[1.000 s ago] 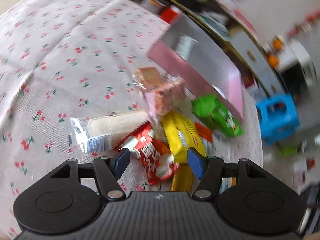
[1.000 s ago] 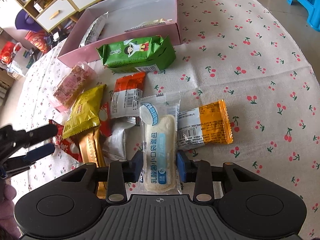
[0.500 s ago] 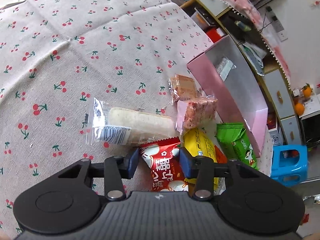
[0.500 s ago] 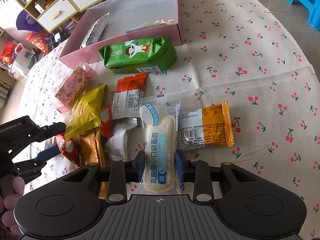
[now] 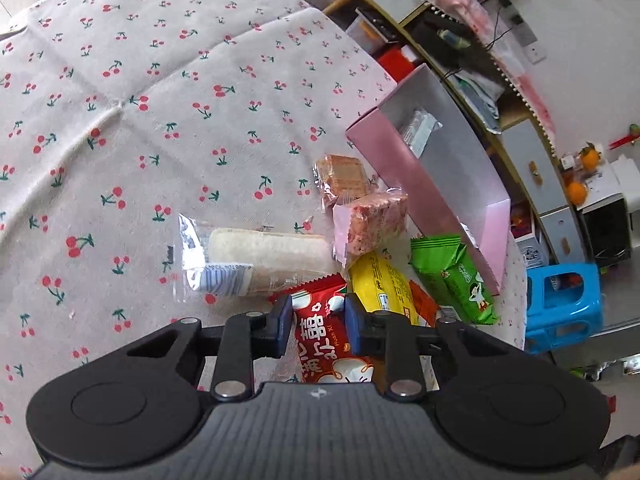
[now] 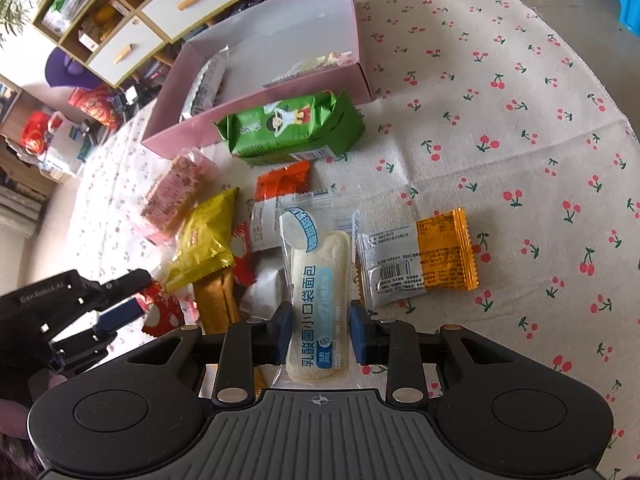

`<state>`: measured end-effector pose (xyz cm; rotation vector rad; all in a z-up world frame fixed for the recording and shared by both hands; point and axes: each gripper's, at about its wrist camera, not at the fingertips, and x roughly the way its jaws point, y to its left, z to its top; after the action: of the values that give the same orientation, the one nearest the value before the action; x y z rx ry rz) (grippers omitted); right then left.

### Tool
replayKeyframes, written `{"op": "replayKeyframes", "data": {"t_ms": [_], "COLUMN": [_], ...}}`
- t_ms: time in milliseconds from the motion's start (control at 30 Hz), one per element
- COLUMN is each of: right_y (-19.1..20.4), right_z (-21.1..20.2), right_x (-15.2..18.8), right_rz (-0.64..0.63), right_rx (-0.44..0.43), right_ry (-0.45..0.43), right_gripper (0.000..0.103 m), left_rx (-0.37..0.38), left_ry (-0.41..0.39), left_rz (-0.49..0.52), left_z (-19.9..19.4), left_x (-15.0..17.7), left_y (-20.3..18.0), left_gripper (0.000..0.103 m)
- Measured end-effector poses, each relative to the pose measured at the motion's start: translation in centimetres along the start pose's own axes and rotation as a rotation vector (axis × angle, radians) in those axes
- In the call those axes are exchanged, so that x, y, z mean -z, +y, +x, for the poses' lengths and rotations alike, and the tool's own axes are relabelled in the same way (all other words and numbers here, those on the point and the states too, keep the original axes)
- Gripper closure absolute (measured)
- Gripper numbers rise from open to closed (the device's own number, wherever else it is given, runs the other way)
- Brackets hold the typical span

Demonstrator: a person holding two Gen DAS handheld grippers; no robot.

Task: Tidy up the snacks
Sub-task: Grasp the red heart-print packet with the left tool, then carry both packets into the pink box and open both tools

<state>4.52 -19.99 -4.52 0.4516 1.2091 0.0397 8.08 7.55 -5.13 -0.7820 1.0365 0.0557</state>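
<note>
One pink box (image 6: pixel 256 118), two bread packets (image 6: pixel 316 280), one green pack (image 6: pixel 292 128).

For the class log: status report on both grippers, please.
Right gripper shut on bread packet. Left gripper closing on red snack. Pink box unobstructed.

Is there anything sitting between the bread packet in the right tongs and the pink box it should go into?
Yes. The green snack pack lies against the pink box near wall, directly beyond the bread packet held in the right tongs. An orange-and-white sachet lies between too.
</note>
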Motion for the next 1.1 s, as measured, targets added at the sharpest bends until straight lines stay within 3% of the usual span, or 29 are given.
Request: {"op": "replayKeyframes", "data": {"t_ms": [433, 800, 1100], "right_y": [0.0, 0.4, 0.6], "right_z": [-2.0, -3.7, -2.8], "right_x": [-1.0, -4.9, -8.9], "right_rz": [0.048, 0.126, 0.223], "right_rx": [-0.053, -0.109, -0.119], "right_ry": [-0.047, -0.142, -0.215], "right_gripper": [0.074, 0.074, 0.074], "left_rx": [0.074, 0.163, 0.123], "left_ry": [-0.013, -0.063, -0.128], "left_rz": [0.039, 0.038, 0.128], "left_z": [-1.5, -1.7, 0.7], "left_x": [-0.9, -2.6, -4.7], "left_y": [-0.6, -3.3, -7.1], "left_gripper": [0.082, 0.082, 0.082]}}
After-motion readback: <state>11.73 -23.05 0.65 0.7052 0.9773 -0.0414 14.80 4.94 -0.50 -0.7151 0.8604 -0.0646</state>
